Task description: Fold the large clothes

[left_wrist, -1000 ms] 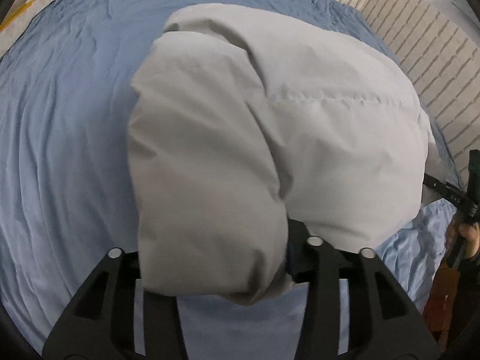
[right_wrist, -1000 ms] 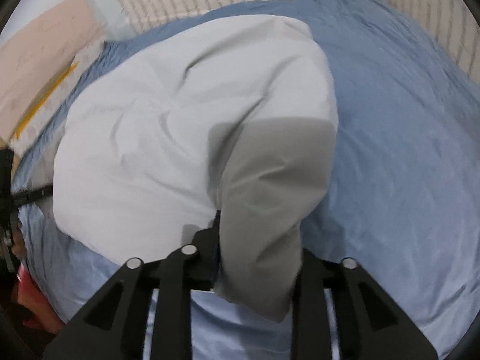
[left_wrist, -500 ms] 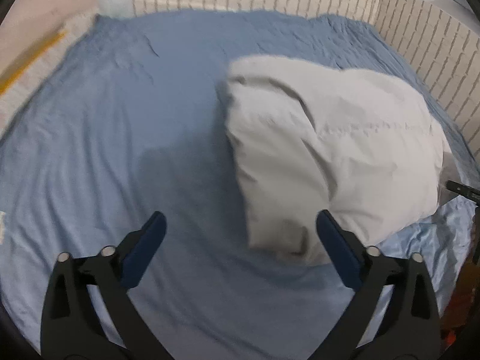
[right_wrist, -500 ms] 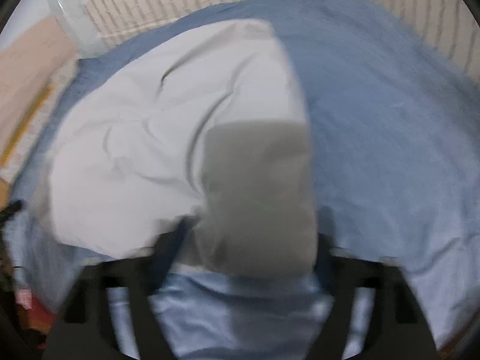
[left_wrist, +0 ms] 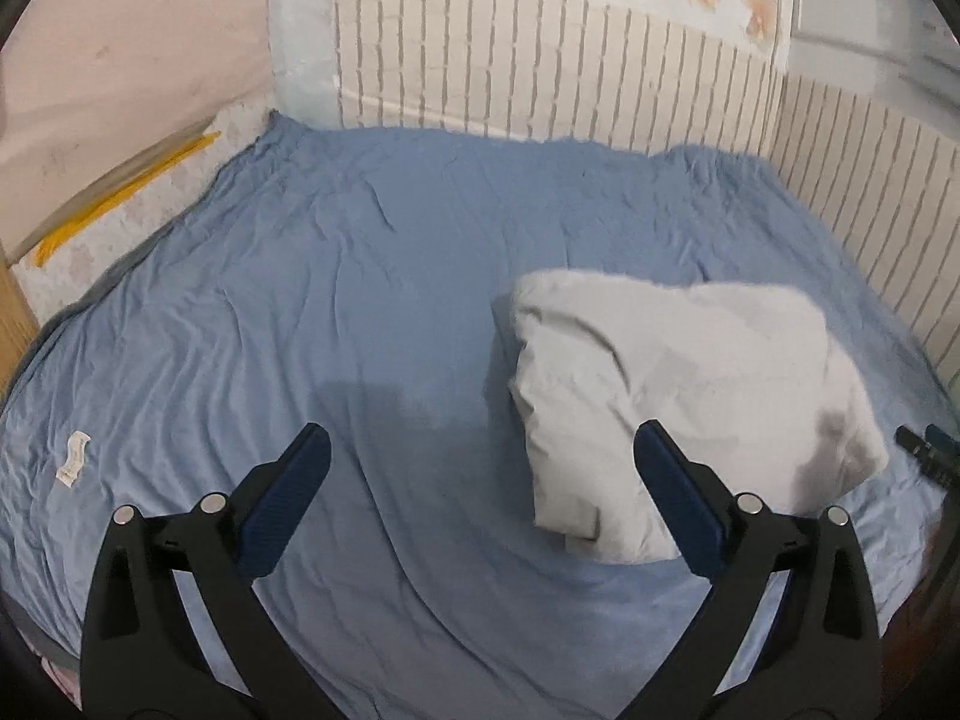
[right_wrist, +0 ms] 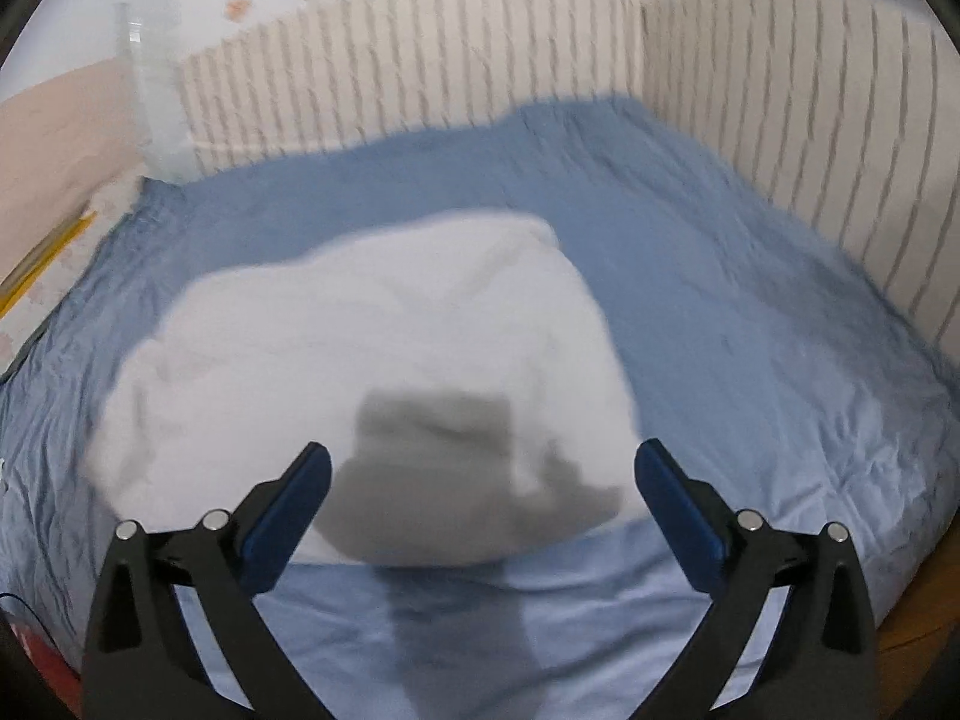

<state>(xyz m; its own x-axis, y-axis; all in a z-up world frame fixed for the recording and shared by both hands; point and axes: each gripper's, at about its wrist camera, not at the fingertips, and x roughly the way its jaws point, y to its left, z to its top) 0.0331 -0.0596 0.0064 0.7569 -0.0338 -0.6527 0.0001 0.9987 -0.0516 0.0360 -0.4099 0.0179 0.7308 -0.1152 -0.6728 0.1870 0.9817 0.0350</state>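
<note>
1. A pale grey padded garment lies folded into a thick, puffy bundle on the blue bed sheet, near the sheet's front edge.
2. In the left wrist view the bundle's long axis runs across the sheet, from a creased, rounded end toward the middle of the bed to a tapering corner toward the bed's right side. Its front edge droops toward the sheet's near hem.
3. The left gripper is spread wide with nothing between its blue-padded fingers. It hangs above bare sheet, and the bundle sits just beside its right finger.
4. The right gripper is likewise spread wide and holds nothing. The garment lies ahead of it on the sheet, and a dark shadow falls on the fabric's near end between the fingers. This view is blurred, so the creases cannot be read.
5. The ribbed cream panel stands along the sheet's far edge and continues down its right side.
6. A small white tag lies on the sheet, well apart from the garment, toward the left edge.
</note>
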